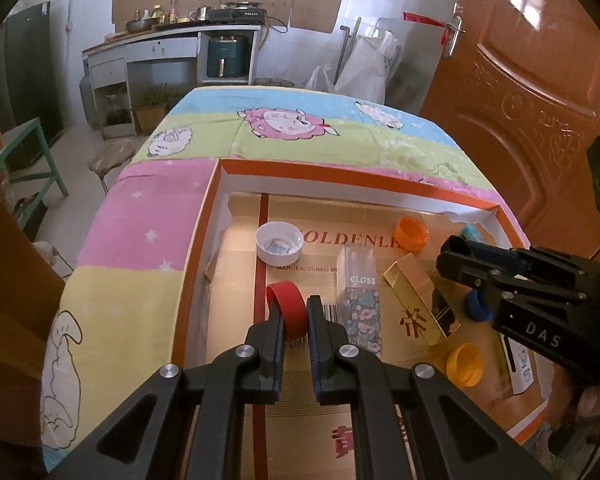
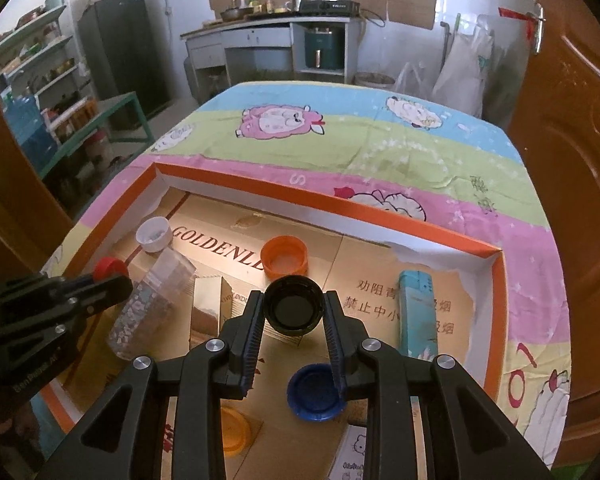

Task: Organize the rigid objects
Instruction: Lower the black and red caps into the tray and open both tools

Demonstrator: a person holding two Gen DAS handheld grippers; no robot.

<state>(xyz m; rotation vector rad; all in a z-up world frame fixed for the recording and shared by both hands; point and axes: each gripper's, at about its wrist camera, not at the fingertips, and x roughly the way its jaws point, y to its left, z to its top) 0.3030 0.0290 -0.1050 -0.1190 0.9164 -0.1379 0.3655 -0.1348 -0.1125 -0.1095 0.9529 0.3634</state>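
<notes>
My left gripper [image 1: 294, 312] is shut on a red bottle cap [image 1: 287, 307], held on edge over the left part of the orange-rimmed cardboard tray [image 1: 340, 178]. My right gripper [image 2: 294, 308] is shut on a black bottle cap [image 2: 294, 307], its hollow side facing the camera, above the tray's middle. In the right wrist view the left gripper [image 2: 96, 280] shows at the left with the red cap [image 2: 109, 267]. In the left wrist view the right gripper [image 1: 456, 254] shows at the right.
In the tray lie a white cap [image 1: 279, 242], orange caps [image 1: 411, 233] [image 1: 465, 363], a blue cap [image 2: 315, 393], a clear flowered box [image 1: 359, 300], a gold box [image 1: 416, 300] and a light-blue lighter [image 2: 417, 310]. The tray sits on a cartoon-sheep cloth [image 1: 284, 128]. A brown door [image 1: 532, 92] stands at right.
</notes>
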